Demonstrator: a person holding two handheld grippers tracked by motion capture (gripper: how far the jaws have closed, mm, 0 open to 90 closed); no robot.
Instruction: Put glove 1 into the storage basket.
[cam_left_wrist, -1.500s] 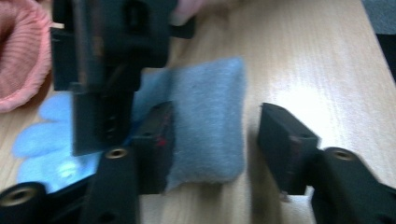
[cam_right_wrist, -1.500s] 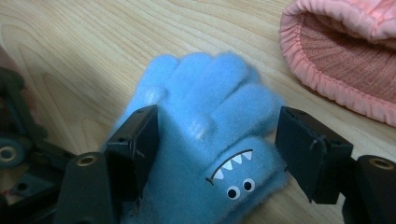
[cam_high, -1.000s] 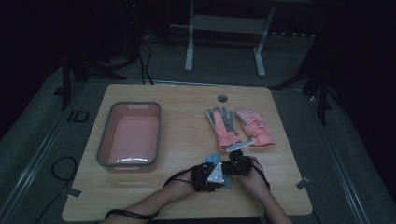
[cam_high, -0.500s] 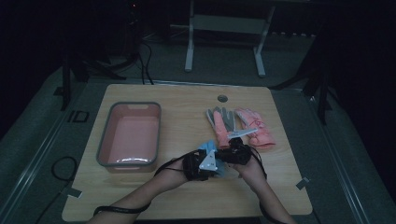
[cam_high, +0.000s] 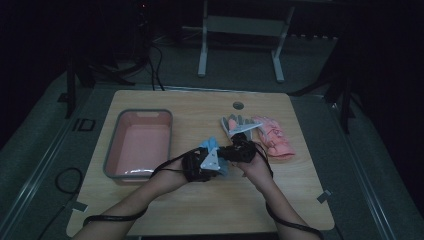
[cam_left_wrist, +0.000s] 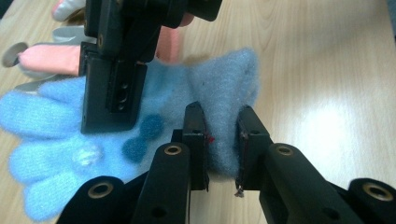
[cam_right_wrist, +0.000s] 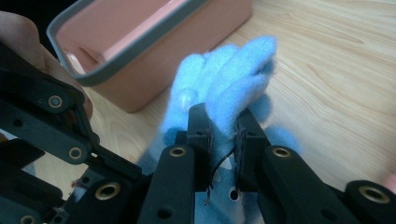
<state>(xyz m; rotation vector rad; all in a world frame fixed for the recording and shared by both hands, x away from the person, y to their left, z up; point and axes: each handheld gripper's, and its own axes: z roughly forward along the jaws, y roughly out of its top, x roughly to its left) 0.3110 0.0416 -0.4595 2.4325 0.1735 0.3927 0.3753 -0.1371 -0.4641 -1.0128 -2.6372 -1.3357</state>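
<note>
Both grippers on the blue glove (cam_high: 212, 150), table (cam_high: 310, 200) centre, slightly toward 6 o'clock. Left gripper (cam_left_wrist: 220, 140): jaws pinching the glove's cuff edge, fabric bunched between the fingers (cam_left_wrist: 195, 135), narrow gap filled by fleece. In its view the glove lies flat, glove fingers toward 9 o'clock, two dark blue fuzzy dots on the palm area; right gripper's black body sits on the glove at 11 o'clock. Right gripper (cam_right_wrist: 223, 133): jaws clamped on the glove near its finger end, blue glove fingers sticking up past the jaw tips toward 12 o'clock; a thin black thread hangs between the jaws. High view: left gripper (cam_high: 200, 165) and right gripper (cam_high: 239, 150) just beside each other, nearly touching, glove between them. Pink tub (cam_high: 140, 145) at 9 o'clock from the grippers, near but apart; in the right gripper view the tub (cam_right_wrist: 140, 51) sits just behind the glove at 11 o'clock. Grey glove (cam_high: 234, 124) and pink glove (cam_high: 272, 137) side by side at 1 o'clock from the grippers, grey one close to the right gripper. Table has a round grommet hole (cam_high: 238, 105) at 12 o'clock edge. No readable labels or writing on anything; lighting dim in the high view.
</note>
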